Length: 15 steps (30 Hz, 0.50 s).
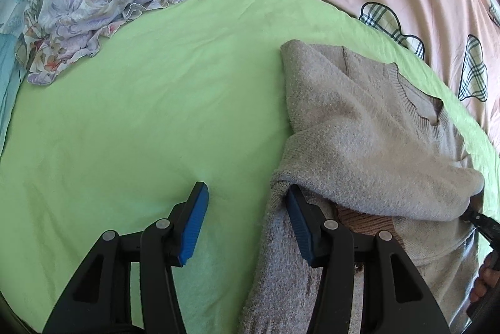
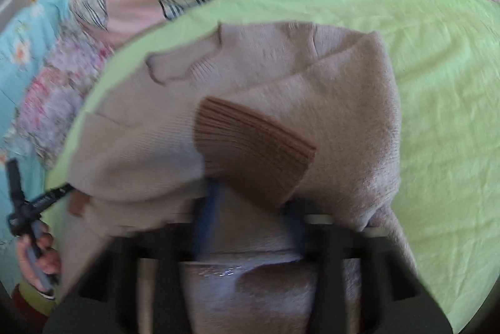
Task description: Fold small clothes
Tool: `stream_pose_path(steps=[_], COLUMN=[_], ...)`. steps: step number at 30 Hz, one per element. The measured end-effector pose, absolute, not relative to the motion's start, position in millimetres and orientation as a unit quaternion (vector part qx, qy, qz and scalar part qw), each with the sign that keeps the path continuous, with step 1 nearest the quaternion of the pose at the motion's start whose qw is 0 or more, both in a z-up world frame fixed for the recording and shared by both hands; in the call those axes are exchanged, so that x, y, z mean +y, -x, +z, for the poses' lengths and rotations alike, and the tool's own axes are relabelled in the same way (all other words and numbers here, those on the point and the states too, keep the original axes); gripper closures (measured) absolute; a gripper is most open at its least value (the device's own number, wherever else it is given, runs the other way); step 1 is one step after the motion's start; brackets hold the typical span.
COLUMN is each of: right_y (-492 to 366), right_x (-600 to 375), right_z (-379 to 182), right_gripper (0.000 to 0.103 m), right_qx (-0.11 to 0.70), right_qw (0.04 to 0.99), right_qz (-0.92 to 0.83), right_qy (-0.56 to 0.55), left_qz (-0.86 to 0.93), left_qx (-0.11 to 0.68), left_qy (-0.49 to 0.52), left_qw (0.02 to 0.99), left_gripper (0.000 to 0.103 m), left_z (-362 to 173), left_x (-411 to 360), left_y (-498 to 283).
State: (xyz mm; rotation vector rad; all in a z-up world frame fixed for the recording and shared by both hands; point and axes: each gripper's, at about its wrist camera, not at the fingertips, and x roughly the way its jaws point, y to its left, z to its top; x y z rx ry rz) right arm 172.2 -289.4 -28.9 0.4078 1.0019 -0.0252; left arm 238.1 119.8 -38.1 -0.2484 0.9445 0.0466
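Grey knit sweater (image 2: 250, 280) fills my right gripper (image 2: 247, 227) — clamped shut on it. My left gripper (image 1: 247, 221) stands half open, one finger under the sweater's left edge, holding nothing. Sweater lies lengthwise on the green bed sheet (image 1: 140, 115).

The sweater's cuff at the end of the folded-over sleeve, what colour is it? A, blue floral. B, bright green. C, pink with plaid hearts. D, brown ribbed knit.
D: in the right wrist view the cuff is brown ribbed knit lying across the beige sweater, which rests on the green sheet.
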Motion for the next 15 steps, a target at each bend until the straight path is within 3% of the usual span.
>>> stream_pose_path(steps=[6,9,15], right_y=[-134,-136,-146], right_x=[-320,-332,-349], right_z=[35,35,-17], right_gripper=[0.099,0.099,0.099], right_qx=[0.387,0.424,0.499], right_qw=[0.849,0.848,0.801], right_qz=[0.104,0.065,0.014], right_qy=[-0.344,-0.312,-0.331], left_qz=[0.018,0.015,-0.014], left_qx=[0.454,0.455,0.476], left_qy=[0.132,0.124,0.084], left_qw=[0.881,0.882,0.875], left_gripper=[0.049,0.047,0.048], left_z=[-38,-38,-38], left_x=[124,122,120], left_y=[-238,-236,-232])
